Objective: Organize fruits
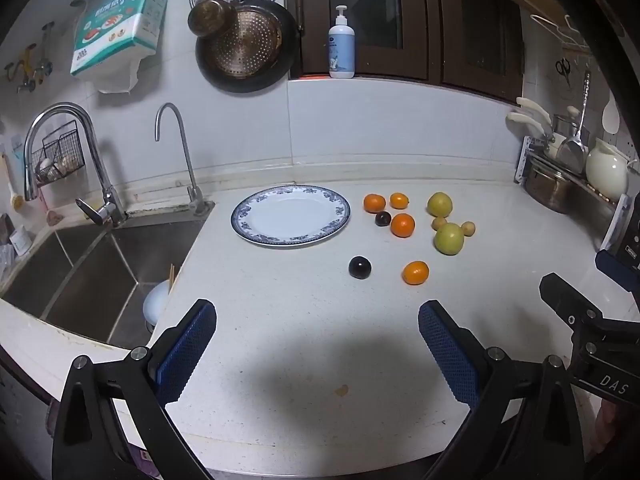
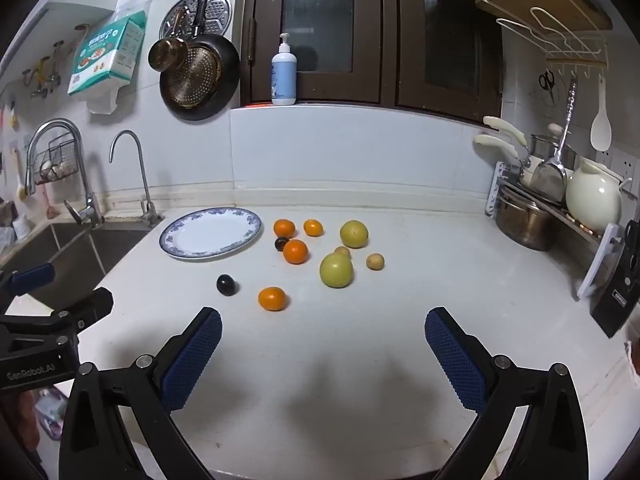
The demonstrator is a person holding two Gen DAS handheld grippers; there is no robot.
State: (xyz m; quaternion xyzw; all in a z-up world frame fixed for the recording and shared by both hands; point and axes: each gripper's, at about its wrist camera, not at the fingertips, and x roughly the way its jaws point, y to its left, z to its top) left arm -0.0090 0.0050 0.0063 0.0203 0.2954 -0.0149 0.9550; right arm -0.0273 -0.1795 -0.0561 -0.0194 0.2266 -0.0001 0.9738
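An empty blue-rimmed white plate [image 1: 256,236] [image 2: 176,250] lies on the white counter. To its right lie loose fruits: several oranges, the nearest [image 1: 415,272] [image 2: 272,298], two green-yellow round fruits [image 1: 449,238] [image 2: 336,270], small yellowish fruits [image 2: 375,261], and two dark plums, the nearer [image 1: 359,267] [image 2: 225,284]. My left gripper [image 1: 318,312] hovers open over the near counter, short of the fruits. My right gripper [image 2: 322,320] is open too, nothing between its blue pads. Each gripper shows at the edge of the other's view.
A steel sink [image 1: 92,272] with two taps [image 1: 96,168] lies left of the counter. A dish rack with a pot [image 2: 524,220] and a white jug [image 2: 594,196] stands at the right. A soap bottle [image 1: 342,48] sits on the sill; pans hang on the wall.
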